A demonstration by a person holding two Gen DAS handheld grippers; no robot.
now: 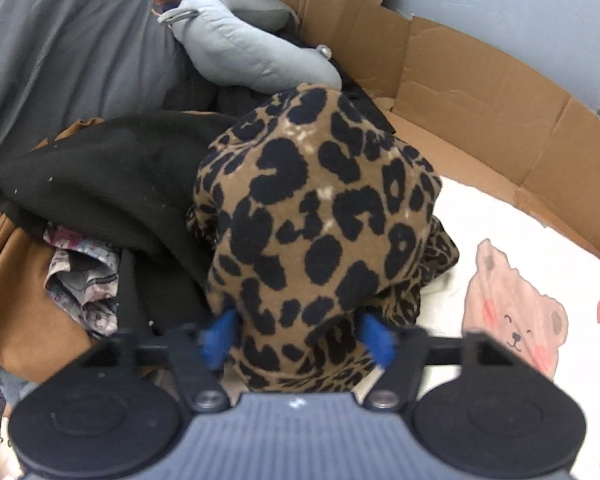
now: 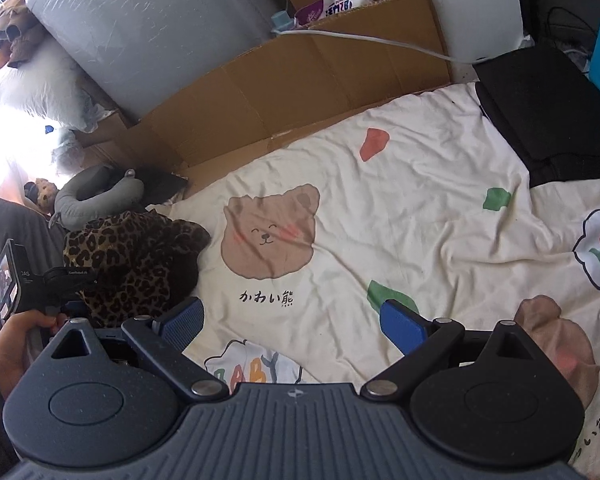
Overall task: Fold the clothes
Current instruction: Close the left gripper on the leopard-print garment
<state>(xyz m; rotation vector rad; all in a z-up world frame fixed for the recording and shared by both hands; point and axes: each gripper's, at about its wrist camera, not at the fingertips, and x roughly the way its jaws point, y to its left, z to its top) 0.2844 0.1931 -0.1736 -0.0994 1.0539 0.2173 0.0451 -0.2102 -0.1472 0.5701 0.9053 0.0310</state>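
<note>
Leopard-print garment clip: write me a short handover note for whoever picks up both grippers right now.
Left gripper: shut on the leopard-print garment, which is bunched and draped over the fingers, at the edge of the clothes pile.
Right gripper: open, holding nothing, over the bear-print sheet.
Also there: a folded black item at the far right of the sheet; a grey neck pillow behind the pile.
Done: garment picked from the pile.
Left: probably carry it onto the open sheet, spread it flat using the right gripper, fold it, then work through the pile.
</note>
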